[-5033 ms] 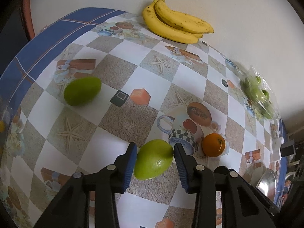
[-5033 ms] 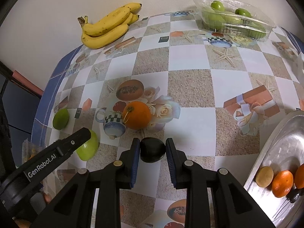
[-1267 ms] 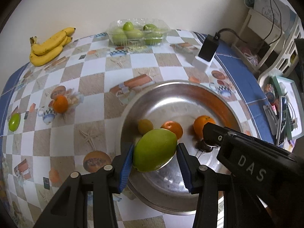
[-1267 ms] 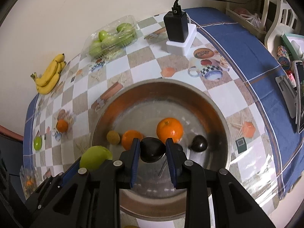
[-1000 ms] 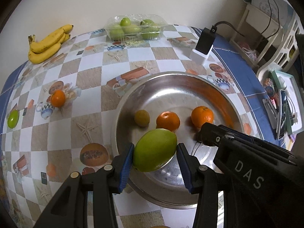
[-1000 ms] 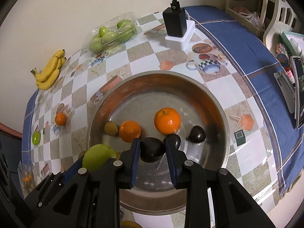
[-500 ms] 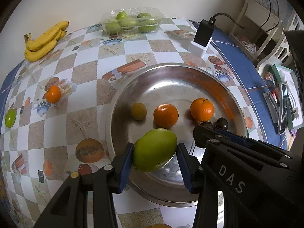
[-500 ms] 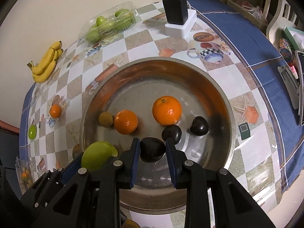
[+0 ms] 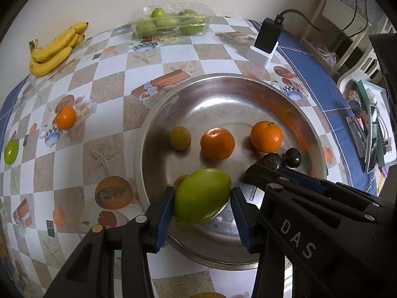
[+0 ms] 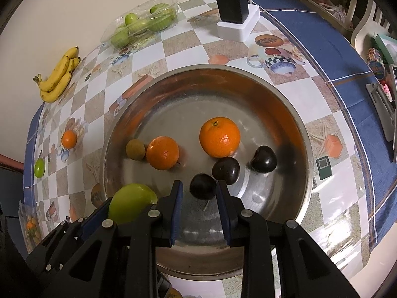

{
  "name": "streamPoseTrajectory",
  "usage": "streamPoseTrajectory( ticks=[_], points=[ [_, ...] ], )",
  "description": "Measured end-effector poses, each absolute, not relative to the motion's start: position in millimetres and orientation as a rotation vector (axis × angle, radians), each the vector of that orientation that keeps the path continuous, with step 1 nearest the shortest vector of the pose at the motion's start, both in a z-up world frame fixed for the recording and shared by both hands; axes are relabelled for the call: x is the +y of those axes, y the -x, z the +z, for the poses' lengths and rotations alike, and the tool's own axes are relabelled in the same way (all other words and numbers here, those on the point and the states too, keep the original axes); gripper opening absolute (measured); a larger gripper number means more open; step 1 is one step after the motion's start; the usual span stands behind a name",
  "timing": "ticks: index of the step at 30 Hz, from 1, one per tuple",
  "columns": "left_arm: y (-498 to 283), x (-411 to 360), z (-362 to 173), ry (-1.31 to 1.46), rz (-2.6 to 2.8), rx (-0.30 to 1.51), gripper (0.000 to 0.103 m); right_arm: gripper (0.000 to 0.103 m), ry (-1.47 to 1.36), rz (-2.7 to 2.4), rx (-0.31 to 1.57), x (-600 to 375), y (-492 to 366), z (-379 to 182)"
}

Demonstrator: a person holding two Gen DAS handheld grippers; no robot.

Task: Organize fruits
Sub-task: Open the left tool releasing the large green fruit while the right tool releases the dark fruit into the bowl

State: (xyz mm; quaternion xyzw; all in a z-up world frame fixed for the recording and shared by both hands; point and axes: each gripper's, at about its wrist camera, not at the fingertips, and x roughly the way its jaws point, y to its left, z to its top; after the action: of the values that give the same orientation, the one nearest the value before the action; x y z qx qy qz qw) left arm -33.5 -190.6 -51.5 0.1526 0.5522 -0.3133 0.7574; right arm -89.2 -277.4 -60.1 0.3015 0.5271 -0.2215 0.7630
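Left wrist view: a checked tablecloth (image 9: 104,84) printed with cups, starfish and fruit covers the table. At the far edge lie a bunch of bananas (image 9: 55,48) and a clear plastic tray of green fruit (image 9: 172,22); to the right a black charger (image 9: 269,34) stands in a white base. A loose orange (image 9: 65,117) and a small green fruit (image 9: 11,151) sit on the cloth at left, well apart from the wide steel bowl (image 9: 223,92). Inside the bowl are a small yellow-brown fruit (image 9: 180,138), two oranges (image 9: 217,144) side by side, and two dark plums (image 9: 292,158) near the right wall. The black body of the right gripper (image 9: 250,173) crosses the lower right and hides part of the bowl. The left gripper (image 9: 202,213) hangs over the bowl's near side, its blue pads pressed against both sides of a large, smooth green mango (image 9: 202,196), held tilted.

Right wrist view: the same bowl (image 10: 285,104) fills the middle, with bananas (image 10: 58,75), the fruit tray (image 10: 141,26) and the charger (image 10: 232,0) beyond it. The right gripper (image 10: 199,198) is low over the bowl floor, its jaws spread a little wider than the dark, glossy plum (image 10: 203,187) between them; the left pad shows a clear gap, and I cannot tell whether the right pad touches. Another plum (image 10: 225,170) lies just beside it, a third (image 10: 263,159) near that. The mango (image 10: 132,204) shows at lower left in the other gripper.
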Motion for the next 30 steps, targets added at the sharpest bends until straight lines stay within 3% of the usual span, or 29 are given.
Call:
streamPoseTrajectory(
  ticks=[30],
  points=[
    [16.9, -176.1, -37.2, -0.235, -0.661, 1.192, 0.05, 0.029, -0.704, -0.514, 1.054, -287.4, 96.8, -46.8]
  ],
)
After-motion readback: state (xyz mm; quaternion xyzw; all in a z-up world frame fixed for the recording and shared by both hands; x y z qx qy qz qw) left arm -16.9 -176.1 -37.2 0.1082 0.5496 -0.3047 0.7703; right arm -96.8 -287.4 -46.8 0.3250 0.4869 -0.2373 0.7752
